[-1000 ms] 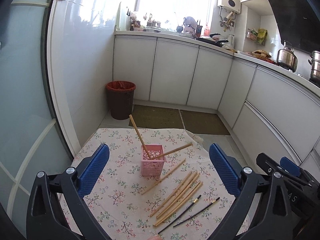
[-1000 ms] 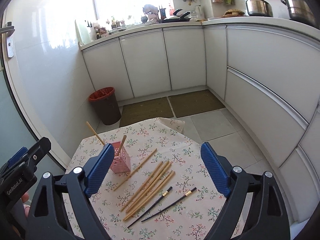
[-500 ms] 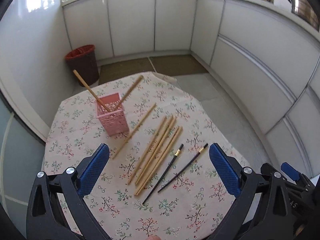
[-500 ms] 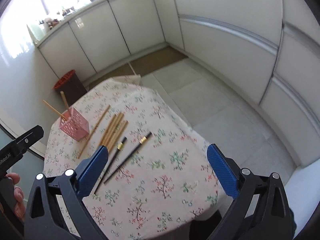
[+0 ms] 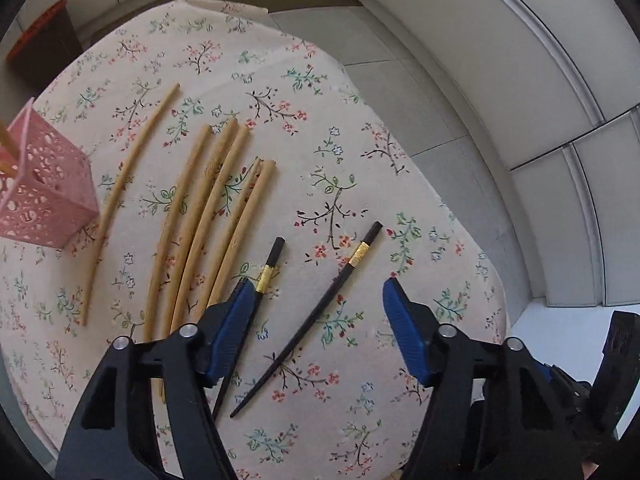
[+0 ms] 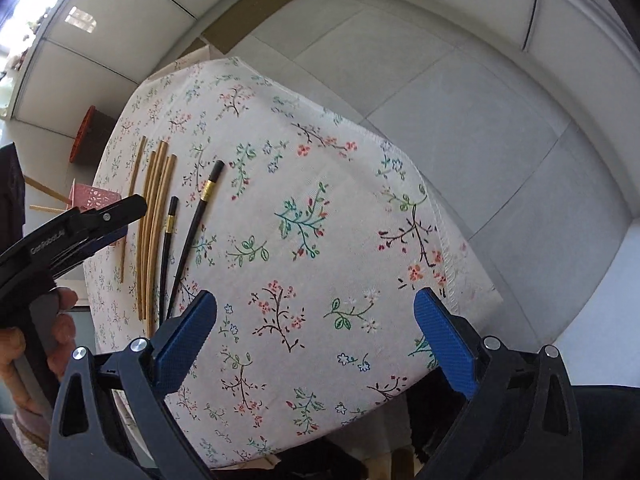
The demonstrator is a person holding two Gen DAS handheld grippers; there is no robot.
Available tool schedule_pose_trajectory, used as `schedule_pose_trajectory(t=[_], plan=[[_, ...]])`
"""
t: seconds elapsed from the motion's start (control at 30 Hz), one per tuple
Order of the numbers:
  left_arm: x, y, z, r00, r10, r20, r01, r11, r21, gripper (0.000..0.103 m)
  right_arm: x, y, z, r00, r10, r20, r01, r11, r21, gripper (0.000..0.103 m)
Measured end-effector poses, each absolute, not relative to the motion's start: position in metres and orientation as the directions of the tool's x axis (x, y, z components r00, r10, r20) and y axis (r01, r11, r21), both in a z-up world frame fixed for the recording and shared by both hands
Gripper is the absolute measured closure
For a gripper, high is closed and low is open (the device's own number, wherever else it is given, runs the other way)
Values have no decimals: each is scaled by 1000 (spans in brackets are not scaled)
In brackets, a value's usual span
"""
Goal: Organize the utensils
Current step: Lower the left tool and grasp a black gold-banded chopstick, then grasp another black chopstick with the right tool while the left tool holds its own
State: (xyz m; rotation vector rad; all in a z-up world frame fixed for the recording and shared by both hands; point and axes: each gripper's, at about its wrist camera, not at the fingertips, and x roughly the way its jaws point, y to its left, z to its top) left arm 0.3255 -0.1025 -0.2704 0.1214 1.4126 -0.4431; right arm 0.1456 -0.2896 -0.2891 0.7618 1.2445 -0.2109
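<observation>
We have the left hand-held gripper [image 5: 318,298] poised low over the table [image 5: 400,184] with its jaws spread wide and nothing between them. The right black chopstick [image 5: 320,312] lies in the gap between the fingers, and the left black chopstick [image 5: 262,280] runs just beside and partly under the left finger. To do this pick well, we would centre the gap on one black stick only, near its gold band, square the fingers across its length, and press down to the cloth before closing, since a thin stick on fabric can roll or slip out. Taking both at once looks risky, as they splay apart toward their thick ends.

The right hand-held gripper [image 6: 316,316] also stands wide apart and empty, over bare tablecloth, with the chopsticks well off to its left.

The pink holder [image 5: 40,192] sits far to the left of the left hand-held gripper, beyond the bamboo sticks.

By our count: two black chopsticks, and six bamboo chopsticks [image 5: 208,216] on the cloth, one lying apart nearest the holder and five bunched, though the bunch overlaps and we may be off by one. Two more bamboo sticks [image 6: 46,196] lean in the one holder.
</observation>
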Motion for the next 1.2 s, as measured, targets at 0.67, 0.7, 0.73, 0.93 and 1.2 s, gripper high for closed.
schedule_pose_trajectory(t=[0.67,0.7,0.73,0.93,1.2], plan=[[316,-75,-305,148,-152,-977,369,925,-88,97,220,-267,-282,294,202,-934,526,782,334,7],[313,-71,-300,155,-158,-975,365,926,-92,97,229,-266,-281,290,203,-935,528,781,333,7],[307,-64,-292,172,-163,-972,364,927,-91,97,240,-264,-281,285,203,-937,531,780,331,7],[277,-20,-232,269,-251,-930,357,923,-146,97,292,-242,-290,232,152,-961,515,819,254,14],[252,10,-187,364,-278,-889,335,930,-154,97,319,-198,-311,126,118,-985,446,880,163,77]])
